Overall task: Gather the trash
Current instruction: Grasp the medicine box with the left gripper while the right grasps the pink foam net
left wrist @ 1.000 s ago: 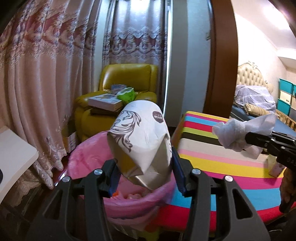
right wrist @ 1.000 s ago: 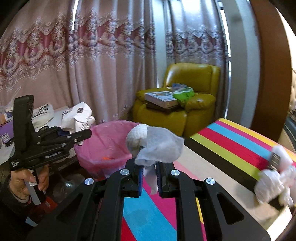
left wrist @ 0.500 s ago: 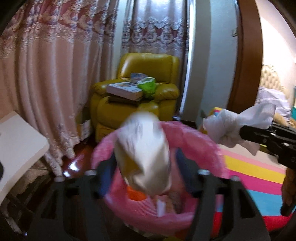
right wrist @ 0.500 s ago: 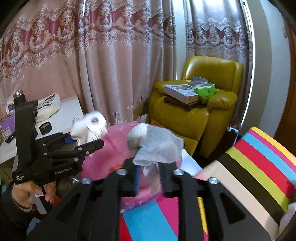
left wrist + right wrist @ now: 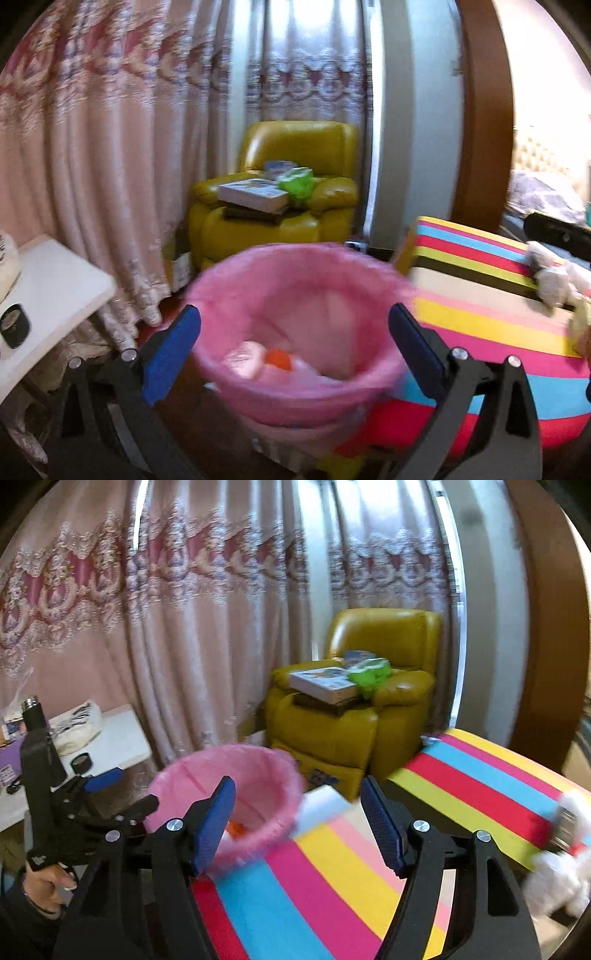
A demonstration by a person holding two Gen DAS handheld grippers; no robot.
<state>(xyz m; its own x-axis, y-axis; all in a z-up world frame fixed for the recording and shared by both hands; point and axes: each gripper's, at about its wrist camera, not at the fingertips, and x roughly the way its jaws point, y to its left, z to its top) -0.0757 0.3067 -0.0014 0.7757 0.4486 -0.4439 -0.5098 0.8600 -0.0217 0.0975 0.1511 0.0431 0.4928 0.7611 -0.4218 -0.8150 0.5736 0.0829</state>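
A bin with a pink liner stands beside the striped table; it also shows in the right wrist view. Pale and orange trash lies inside it. My left gripper is open and empty, just above the bin's near rim. My right gripper is open and empty, above the striped table's edge next to the bin. The left gripper also shows in the right wrist view, open. White crumpled tissues lie at the table's right; they also show in the left wrist view.
A yellow armchair with books and a green bag stands behind the bin. Pink curtains hang behind. A white side table with a tape roll and a bag is at the left. A brown door frame is at the right.
Both grippers have opened and let go: the printed paper bag left my left gripper and the white tissue left my right one. Both have moved over toward the bin.
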